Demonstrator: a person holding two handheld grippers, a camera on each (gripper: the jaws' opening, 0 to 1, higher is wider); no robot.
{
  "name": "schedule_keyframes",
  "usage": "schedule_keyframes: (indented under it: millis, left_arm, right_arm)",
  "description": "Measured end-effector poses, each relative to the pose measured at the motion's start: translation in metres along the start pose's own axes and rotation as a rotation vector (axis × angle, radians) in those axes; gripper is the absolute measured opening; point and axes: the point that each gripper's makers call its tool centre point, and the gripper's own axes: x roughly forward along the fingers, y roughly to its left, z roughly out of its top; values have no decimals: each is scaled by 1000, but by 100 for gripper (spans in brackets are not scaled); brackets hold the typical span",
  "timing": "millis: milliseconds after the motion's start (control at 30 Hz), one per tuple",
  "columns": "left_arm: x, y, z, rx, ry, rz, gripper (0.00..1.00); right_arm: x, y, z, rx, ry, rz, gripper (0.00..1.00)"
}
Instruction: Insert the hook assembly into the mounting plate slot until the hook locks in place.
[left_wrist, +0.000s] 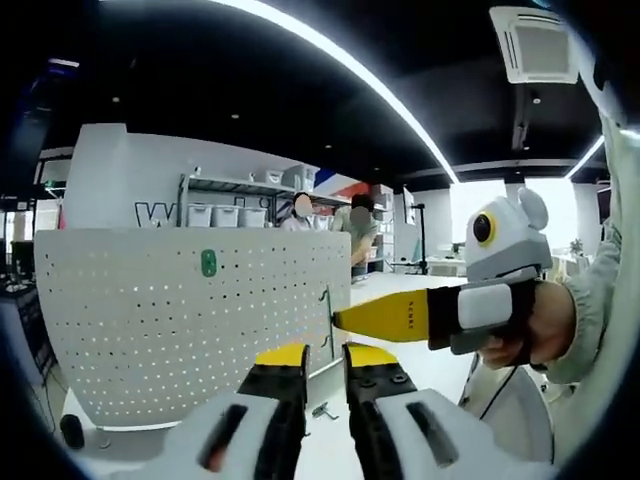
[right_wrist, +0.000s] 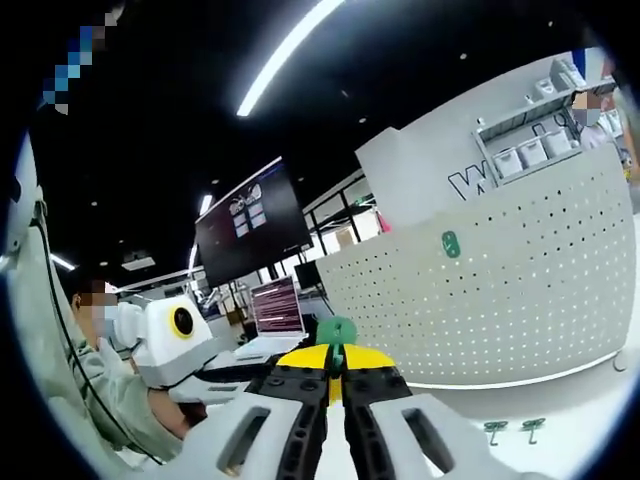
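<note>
One white pegboard (left_wrist: 180, 320) stands upright on the desk (right_wrist: 560, 450), with one green tag (left_wrist: 208, 262) on its face. Two loose hooks (right_wrist: 512, 430) lie on the desk before the pegboard. One hook (left_wrist: 326, 310) sits at the pegboard's edge. Two grippers (left_wrist: 325, 365) (right_wrist: 335, 370) appear, and two people (left_wrist: 358, 232) stand behind the pegboard.

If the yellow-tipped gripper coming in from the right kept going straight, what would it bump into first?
Probably the white pegboard: the right gripper points its tip at the board's edge, where a thin metal hook sits. Whether they already touch is unclear.
</note>
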Motion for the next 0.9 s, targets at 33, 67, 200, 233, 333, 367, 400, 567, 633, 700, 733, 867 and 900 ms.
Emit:
schedule_keyframes:
  millis: [33,67,200,233,333,367,400,567,633,700,733,867,900]
  left_arm:
    - [0,0,-1,-3,3,1,19]
    - [0,0,-1,-3,4,2,18]
    - [-1,1,-3,-12,14,13,27]
    - [-1,2,-3,-17,18,15,29]
    - [-3,4,-6,-10,28,28,30]
    - [-3,5,-6,-8,29,32,31]
    - [-4,6,-7,-10,31,36,32]
    - [-11,11,-18,-17,69,59,36]
    - [-14,12,-22,-24,81,63,37]
    - [-17,14,-27,-19,96,73,37]
    - [-19,13,-29,-15,101,76,38]
    - [-24,13,-34,-14,114,81,39]
    - [-25,14,-35,-16,119,82,39]
  right_arm:
    - [0,0,0,-1,0,-1,1]
    - [0,0,0,-2,0,0,1]
    - [0,-1,0,-4,2,-3,1]
    - [0,-1,0,-9,2,-6,1]
    - [0,0,0,-19,5,-3,1]
    - [0,0,0,-17,4,-3,1]
    - [0,0,0,-20,2,-5,1]
    - [0,0,0,-65,6,-12,1]
    - [0,-2,0,-70,5,-17,1]
    - [-1,-4,0,-77,4,-23,1]
    - [0,-5,-1,-85,7,-27,1]
    - [0,-9,-2,-96,11,-39,1]
    - [0,-10,-3,-96,10,-42,1]
